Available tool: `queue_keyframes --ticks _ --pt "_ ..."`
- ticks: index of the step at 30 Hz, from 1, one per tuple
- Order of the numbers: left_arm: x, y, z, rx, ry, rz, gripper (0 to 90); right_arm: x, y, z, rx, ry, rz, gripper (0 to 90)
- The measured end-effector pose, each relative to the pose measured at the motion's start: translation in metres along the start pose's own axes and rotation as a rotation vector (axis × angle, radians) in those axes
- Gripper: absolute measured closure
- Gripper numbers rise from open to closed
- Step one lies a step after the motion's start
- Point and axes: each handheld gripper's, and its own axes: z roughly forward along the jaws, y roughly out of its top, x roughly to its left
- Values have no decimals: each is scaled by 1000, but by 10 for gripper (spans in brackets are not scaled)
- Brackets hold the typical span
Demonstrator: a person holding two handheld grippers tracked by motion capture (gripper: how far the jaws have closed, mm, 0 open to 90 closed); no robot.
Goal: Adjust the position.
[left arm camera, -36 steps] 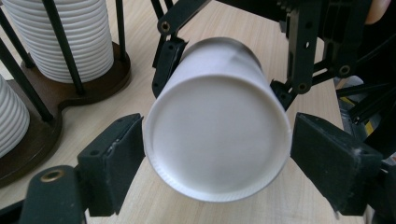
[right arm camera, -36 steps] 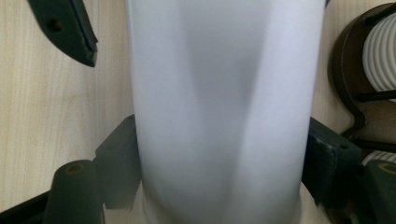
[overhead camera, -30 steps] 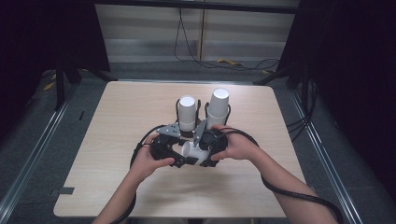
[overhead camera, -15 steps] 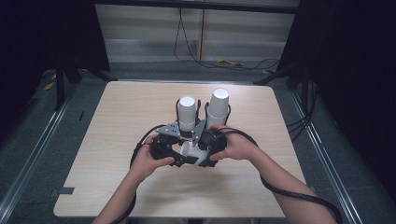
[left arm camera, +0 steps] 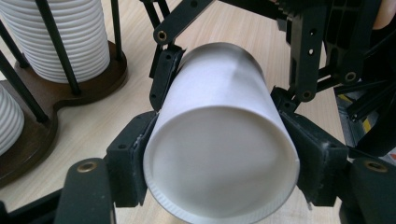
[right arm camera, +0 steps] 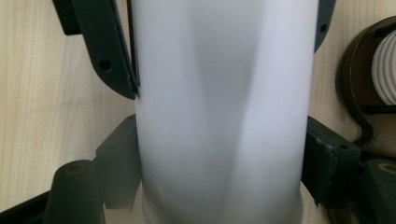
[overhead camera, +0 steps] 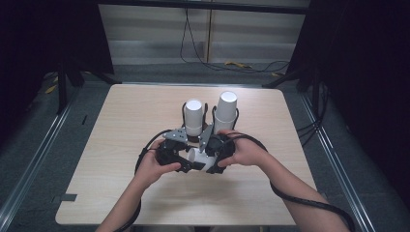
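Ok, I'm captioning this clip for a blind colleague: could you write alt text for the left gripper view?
A white paper cup lies sideways, clamped between the left gripper's black jaws, one end facing the camera. The right gripper grips the cup's far end. At left, ribbed cup stacks stand in a dark wooden holder on the light table.

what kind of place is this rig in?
Probably a lab or recording booth, not a home: a bare wooden table ringed by dark curtains, loose cables on grey floor, and metal rails alongside.
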Motion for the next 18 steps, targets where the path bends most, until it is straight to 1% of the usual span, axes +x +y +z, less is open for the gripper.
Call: queue_keyframes --ticks 3,5,6,8,11,13,16,18 --pt "0 1 0 5 -1 6 313 1 0 0 2 5 5 249" --pt "0 1 -1 -5 -2 10 315 0 0 -1 -5 3 -3 249" --pt "0 0 -1 -7 -4 9 315 1 -1 -1 -6 5 13 247" --pt "1 0 -2 -14 -8 12 316 0 -2 -1 -20 8 21 244" --pt "2 -1 -3 -12 -18 7 317 1 -2 -1 -32 19 29 241" --pt "3 -2 -3 -18 -21 2 318 0 -3 0 -37 17 37 238" --pt "4 -2 -5 -18 -21 -1 317 0 -4 0 -60 11 29 225" --pt "4 -2 -6 -21 -20 -3 316 0 -5 -1 -86 13 45 210"
